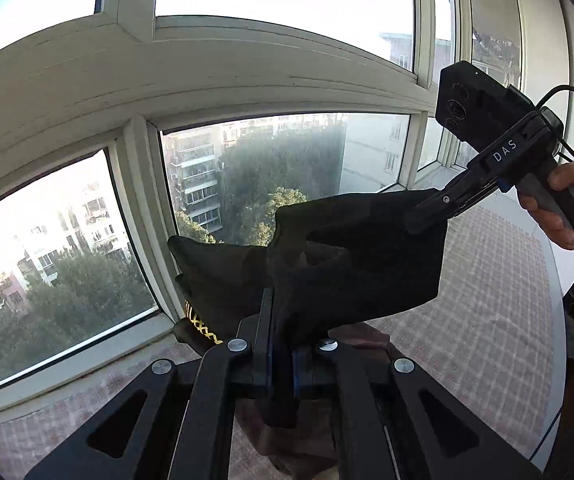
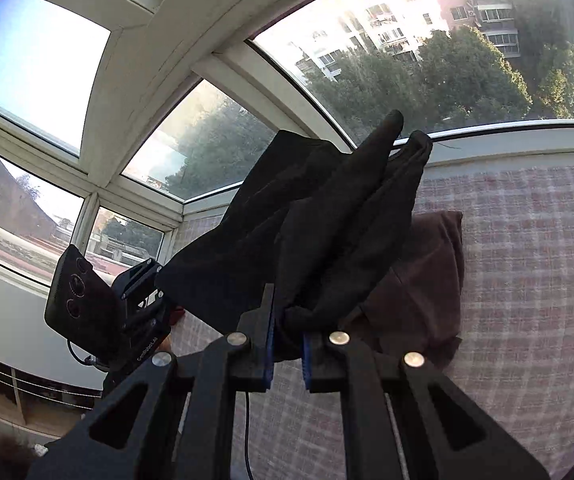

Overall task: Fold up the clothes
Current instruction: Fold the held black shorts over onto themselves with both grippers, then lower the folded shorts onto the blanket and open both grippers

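Note:
A black garment (image 1: 343, 264) with a yellow stitched mark hangs in the air between my two grippers, above the checked cloth surface. My left gripper (image 1: 283, 344) is shut on one bunched edge of it. My right gripper (image 1: 427, 220) shows at the upper right of the left wrist view, shut on the other end. In the right wrist view my right gripper (image 2: 287, 332) pinches a gathered fold of the black garment (image 2: 327, 216), and the left gripper (image 2: 147, 304) holds the far edge at the lower left.
A dark brown folded garment (image 2: 427, 280) lies on the pink checked cloth (image 2: 527, 260) under the held one; it also shows in the left wrist view (image 1: 363, 336). White window frames (image 1: 87, 92) and a sill bound the surface close behind.

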`<state>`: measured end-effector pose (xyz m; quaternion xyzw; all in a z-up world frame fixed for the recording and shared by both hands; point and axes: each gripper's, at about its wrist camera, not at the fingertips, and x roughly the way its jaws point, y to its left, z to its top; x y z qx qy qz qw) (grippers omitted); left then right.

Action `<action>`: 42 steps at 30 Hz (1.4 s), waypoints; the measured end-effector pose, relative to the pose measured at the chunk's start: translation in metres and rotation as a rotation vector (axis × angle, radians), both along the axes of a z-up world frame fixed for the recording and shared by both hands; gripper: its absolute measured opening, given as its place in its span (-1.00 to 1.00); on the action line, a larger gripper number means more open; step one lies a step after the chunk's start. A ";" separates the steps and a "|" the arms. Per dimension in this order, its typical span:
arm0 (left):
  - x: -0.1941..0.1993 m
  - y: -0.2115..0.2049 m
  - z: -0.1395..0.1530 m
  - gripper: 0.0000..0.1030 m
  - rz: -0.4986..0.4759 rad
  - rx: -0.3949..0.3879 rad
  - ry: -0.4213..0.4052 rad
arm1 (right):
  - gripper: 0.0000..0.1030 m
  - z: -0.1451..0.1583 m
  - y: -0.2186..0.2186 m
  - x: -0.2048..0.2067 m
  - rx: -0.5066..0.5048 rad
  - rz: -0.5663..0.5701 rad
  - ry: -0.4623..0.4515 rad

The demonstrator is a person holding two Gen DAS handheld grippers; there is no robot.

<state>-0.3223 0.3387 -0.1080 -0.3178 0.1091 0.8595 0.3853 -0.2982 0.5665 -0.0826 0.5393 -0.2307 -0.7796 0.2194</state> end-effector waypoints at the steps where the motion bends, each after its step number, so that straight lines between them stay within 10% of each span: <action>1: 0.007 0.005 -0.030 -0.90 -0.007 -0.028 -0.042 | -0.81 -0.029 -0.001 0.006 0.032 0.016 -0.036; 8: 0.044 0.008 -0.125 -0.87 -0.041 -0.171 -0.179 | -0.81 -0.155 0.005 0.051 0.111 0.002 -0.156; 20: 0.050 -0.029 -0.114 -0.61 -0.022 -0.229 -0.223 | -0.55 -0.142 0.034 0.063 0.109 -0.066 -0.174; 31: 0.014 -0.021 -0.037 -0.60 -0.044 -0.160 -0.084 | -0.53 -0.067 0.061 0.051 0.238 -0.081 0.091; 39: -0.055 0.047 -0.094 -0.58 -0.087 -0.169 -0.162 | -0.53 -0.118 -0.026 -0.041 0.270 0.125 0.113; 42: -0.083 0.049 -0.116 -0.58 -0.024 -0.238 -0.160 | -0.53 -0.137 -0.028 -0.060 0.477 0.102 0.133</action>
